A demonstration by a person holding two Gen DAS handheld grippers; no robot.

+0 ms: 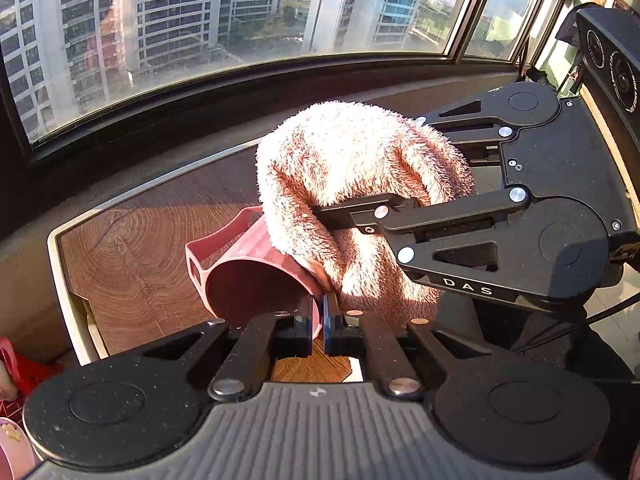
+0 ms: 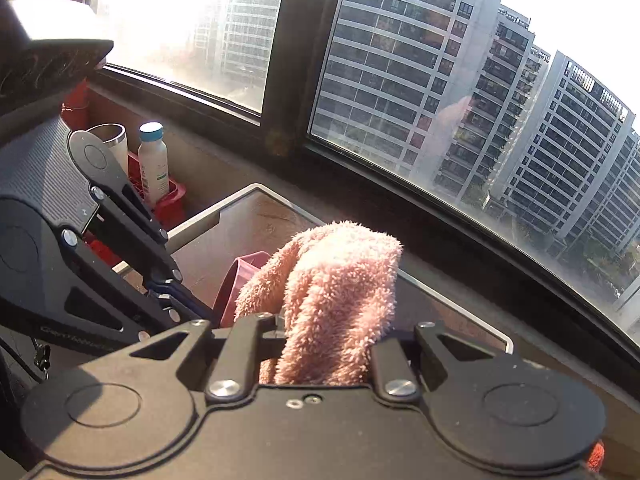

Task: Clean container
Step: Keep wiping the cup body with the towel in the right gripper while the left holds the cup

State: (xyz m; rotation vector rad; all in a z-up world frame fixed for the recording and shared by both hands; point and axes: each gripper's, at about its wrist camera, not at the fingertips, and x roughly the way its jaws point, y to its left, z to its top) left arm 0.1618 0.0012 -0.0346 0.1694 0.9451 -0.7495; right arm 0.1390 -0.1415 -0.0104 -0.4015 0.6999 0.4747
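L hand-held gripper [image 1: 319,322] clamped on rim of pink cup [image 1: 256,276], tipped on its side near bench [image 1: 132,240] centre. R hand-held gripper [image 2: 320,344] closed on fluffy cloth [image 1: 352,184], draped over cup's outside. Wiping looks underway; inside prob. not yet reached.

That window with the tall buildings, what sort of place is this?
Probably a flat high up in a residential tower: the window looks across at other apartment blocks, and a small wooden table by the sill holds a pink cup.
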